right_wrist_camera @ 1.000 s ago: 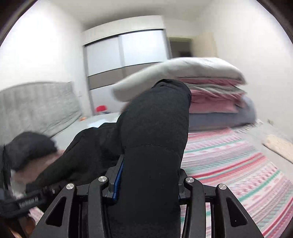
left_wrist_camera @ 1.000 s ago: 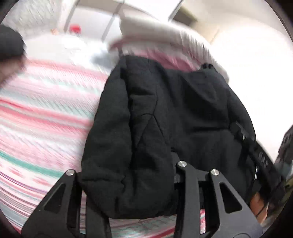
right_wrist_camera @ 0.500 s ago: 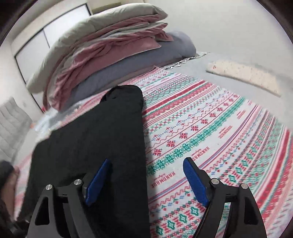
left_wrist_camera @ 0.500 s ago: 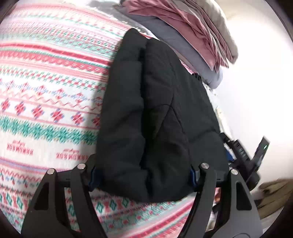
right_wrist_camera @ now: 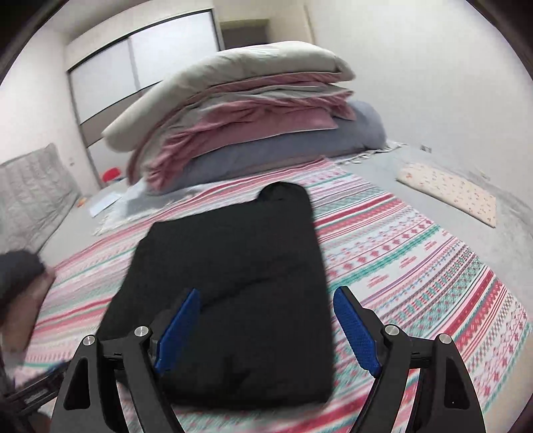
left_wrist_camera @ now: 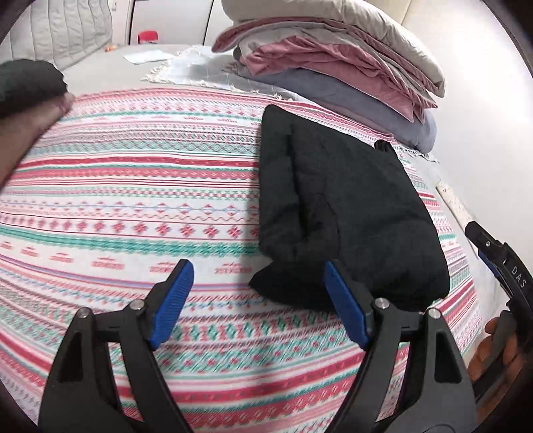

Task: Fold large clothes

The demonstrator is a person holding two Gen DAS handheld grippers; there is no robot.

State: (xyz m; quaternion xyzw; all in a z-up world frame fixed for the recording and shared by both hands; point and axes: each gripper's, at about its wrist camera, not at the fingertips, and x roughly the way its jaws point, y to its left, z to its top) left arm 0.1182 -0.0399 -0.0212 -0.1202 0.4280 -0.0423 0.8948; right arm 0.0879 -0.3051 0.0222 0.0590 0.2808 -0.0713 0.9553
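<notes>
A black padded garment (left_wrist_camera: 346, 200) lies folded into a rectangle on the striped pink, white and green bedspread (left_wrist_camera: 133, 186). It also shows in the right wrist view (right_wrist_camera: 233, 266). My left gripper (left_wrist_camera: 258, 289) is open and empty, just in front of the garment's near left corner. My right gripper (right_wrist_camera: 266, 319) is open and empty, hovering over the garment's near edge. The right gripper's body (left_wrist_camera: 499, 266) shows at the right edge of the left wrist view.
A tall stack of folded quilts (right_wrist_camera: 250, 110) in grey, pink and blue lies at the far end of the bed. A small patterned pillow (right_wrist_camera: 449, 196) lies to the right. A padded headboard (left_wrist_camera: 66, 30) and a sliding wardrobe (right_wrist_camera: 143, 66) stand behind.
Both grippers held the black garment a second ago, let it go and opened. They have pulled back, and the garment now lies flat on the bedspread.
</notes>
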